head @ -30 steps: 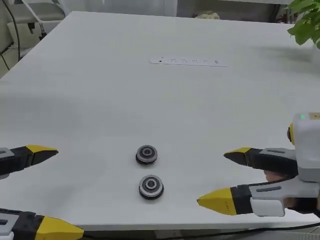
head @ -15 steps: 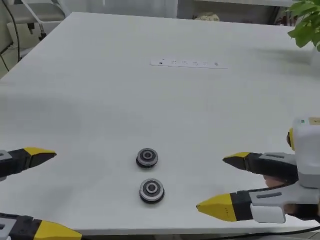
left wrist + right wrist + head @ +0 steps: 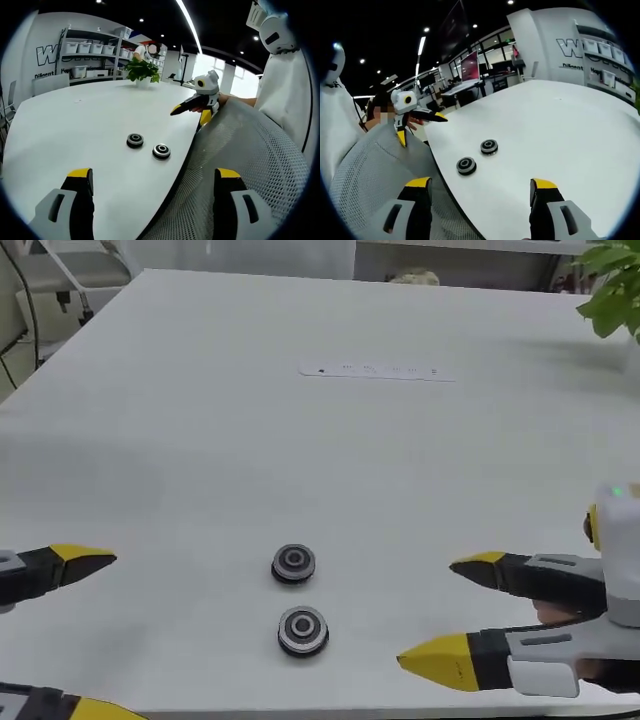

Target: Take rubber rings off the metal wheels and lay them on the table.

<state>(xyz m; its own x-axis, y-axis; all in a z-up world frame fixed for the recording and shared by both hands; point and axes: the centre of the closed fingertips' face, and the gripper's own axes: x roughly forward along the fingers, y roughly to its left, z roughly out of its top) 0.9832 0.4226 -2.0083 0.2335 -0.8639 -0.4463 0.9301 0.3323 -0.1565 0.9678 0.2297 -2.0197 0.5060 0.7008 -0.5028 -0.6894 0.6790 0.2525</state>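
Metal wheels are lying on the white table (image 3: 300, 440), far wheel (image 3: 293, 564) just behind near wheel (image 3: 302, 630)
Left gripper (image 3: 125, 638) and right gripper (image 3: 426, 613) are hovering either side, jaws spread wide, holding nothing

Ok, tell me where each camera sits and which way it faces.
Head view: on the headset, looking down at the table and two wheels; left hand-held gripper and right hand-held gripper show.
Left gripper view: on that hand-held gripper, facing right across the wheels; own jaws, mesh clothing.
Right gripper view: mirrored, facing left; own jaws.
Shared: both wheels.
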